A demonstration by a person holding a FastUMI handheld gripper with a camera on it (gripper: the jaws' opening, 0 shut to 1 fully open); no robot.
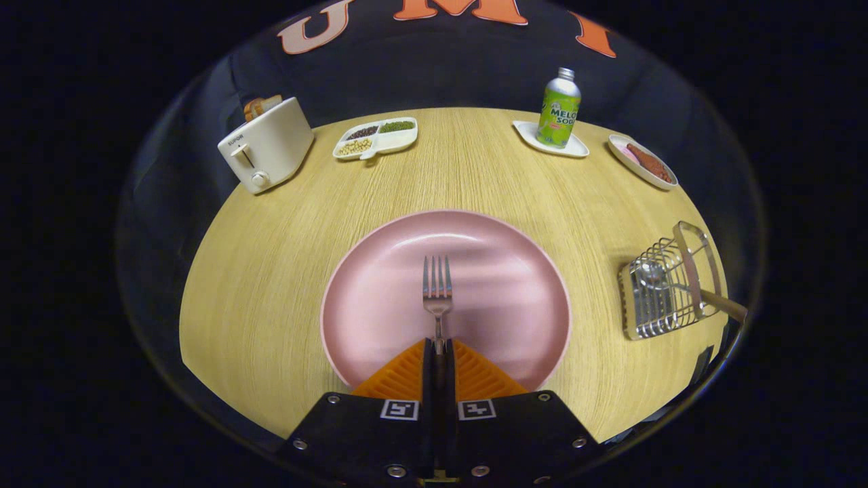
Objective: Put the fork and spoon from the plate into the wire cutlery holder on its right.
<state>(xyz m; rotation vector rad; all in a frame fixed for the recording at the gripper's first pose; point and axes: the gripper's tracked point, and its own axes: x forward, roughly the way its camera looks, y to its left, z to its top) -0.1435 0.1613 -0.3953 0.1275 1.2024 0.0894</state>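
One round wooden table [285, 271] spreads out beyond your fingers. On it, directly ahead of the jaws, sits the pink plate [502, 285]. Well off to the right of the jaws stands the wire cutlery holder [668, 285], with the spoon [678, 285] already inside it. Your gripper [439, 347] has its jaws clamped together on the handle of the fork [437, 288], whose tines point away over the plate.

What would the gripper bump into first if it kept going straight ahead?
The gripper is shut on the fork. Straight ahead lies the pink plate, probably its far rim first; depth is unclear.
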